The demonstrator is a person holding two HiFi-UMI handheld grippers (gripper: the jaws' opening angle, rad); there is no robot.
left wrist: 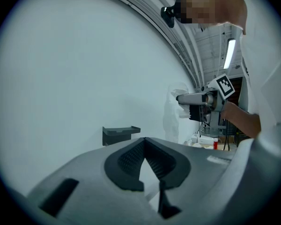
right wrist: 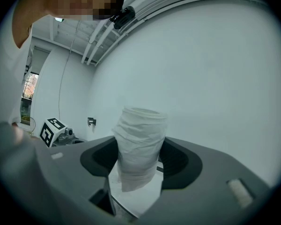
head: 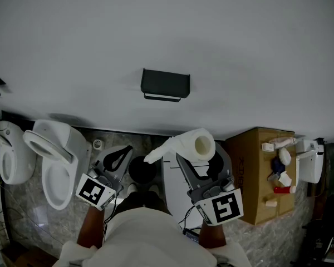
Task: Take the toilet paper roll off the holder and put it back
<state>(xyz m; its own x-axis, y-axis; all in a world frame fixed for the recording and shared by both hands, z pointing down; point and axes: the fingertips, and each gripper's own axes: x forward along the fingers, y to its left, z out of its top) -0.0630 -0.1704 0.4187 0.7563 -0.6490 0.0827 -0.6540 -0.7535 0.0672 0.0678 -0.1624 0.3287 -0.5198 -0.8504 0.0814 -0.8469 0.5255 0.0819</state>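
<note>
Head view: grips toilet paper roll (head: 197, 145) in right gripper (head: 203, 157), below and clear of black holder (head: 165, 84) on wall; left gripper view: shows left gripper (left wrist: 144, 140) pressed together, empty, holder ahead; right gripper view: pinches roll between both pads.

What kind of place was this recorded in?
Likely a mock bathroom: a black paper holder on the white wall, a toilet nearby, plus a cardboard box of clutter.
</note>
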